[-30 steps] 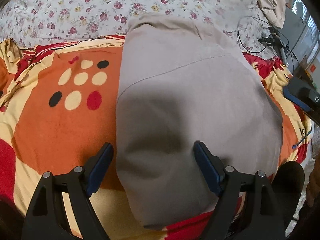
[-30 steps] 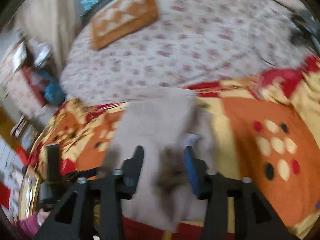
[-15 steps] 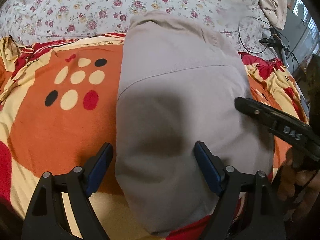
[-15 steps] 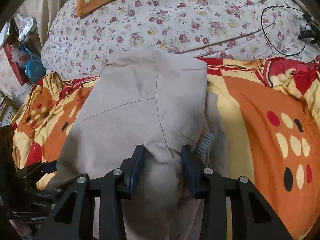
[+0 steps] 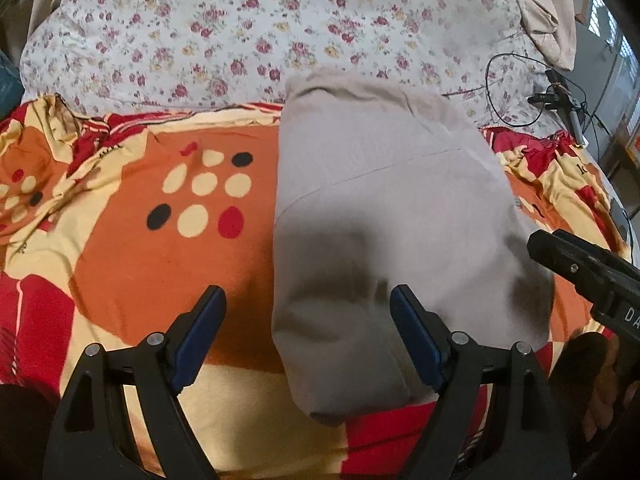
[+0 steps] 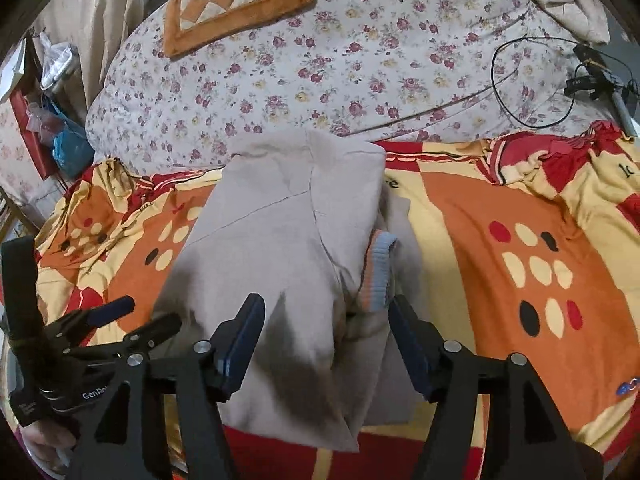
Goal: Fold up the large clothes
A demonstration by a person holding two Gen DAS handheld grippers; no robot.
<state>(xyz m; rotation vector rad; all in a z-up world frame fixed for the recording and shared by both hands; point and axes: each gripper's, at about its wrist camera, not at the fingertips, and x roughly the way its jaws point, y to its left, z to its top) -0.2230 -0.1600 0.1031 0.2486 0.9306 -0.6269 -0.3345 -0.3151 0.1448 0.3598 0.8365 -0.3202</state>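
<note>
On the bed's patterned blanket (image 5: pixel 132 264), a grey garment (image 5: pixel 384 216) lies folded into a compact stack, a striped cuff (image 6: pixel 378 268) still poking out; left tool (image 5: pixel 308 336) and right tool (image 6: pixel 326 340) hover wide open, holding nothing.

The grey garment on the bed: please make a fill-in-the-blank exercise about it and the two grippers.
1. The folded grey garment lies on a blanket whose main colour is ____.
2. Both the left gripper and the right gripper are ____, holding nothing.
3. The striped cuff pokes out at the garment's ____ side in the right wrist view.

Missing words: orange; open; right
</note>
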